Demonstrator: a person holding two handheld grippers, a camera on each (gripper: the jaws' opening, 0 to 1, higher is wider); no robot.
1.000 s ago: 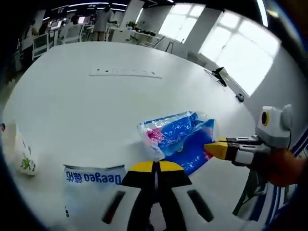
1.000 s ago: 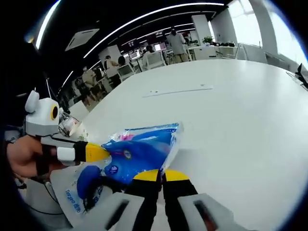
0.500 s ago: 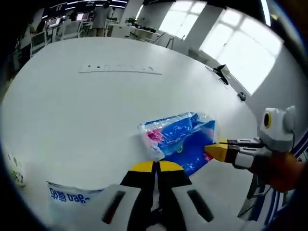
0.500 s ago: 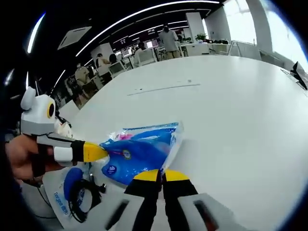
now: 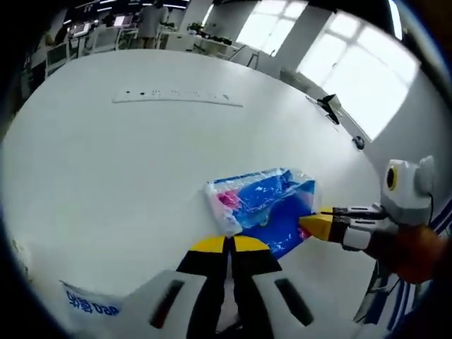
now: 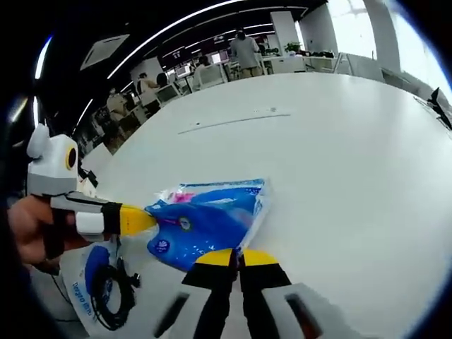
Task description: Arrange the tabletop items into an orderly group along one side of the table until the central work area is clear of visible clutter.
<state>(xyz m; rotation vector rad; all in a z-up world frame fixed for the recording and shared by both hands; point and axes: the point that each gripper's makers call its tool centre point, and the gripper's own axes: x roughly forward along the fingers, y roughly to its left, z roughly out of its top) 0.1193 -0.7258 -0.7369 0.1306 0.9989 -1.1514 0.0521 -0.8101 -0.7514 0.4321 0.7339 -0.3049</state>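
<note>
Blue packet [image 5: 265, 201] flat, long axis between left tongs [image 5: 227, 244], right tongs [image 6: 238, 256]

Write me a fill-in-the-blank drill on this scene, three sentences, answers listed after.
1. The plastic package pinched by both grippers is mostly ____ in colour.
2. The package lies on a ____ table.
3. In the right gripper view, the left gripper comes in from the ____ and its yellow-tipped jaws meet the package's edge.

Missing words: blue; white; left
</note>
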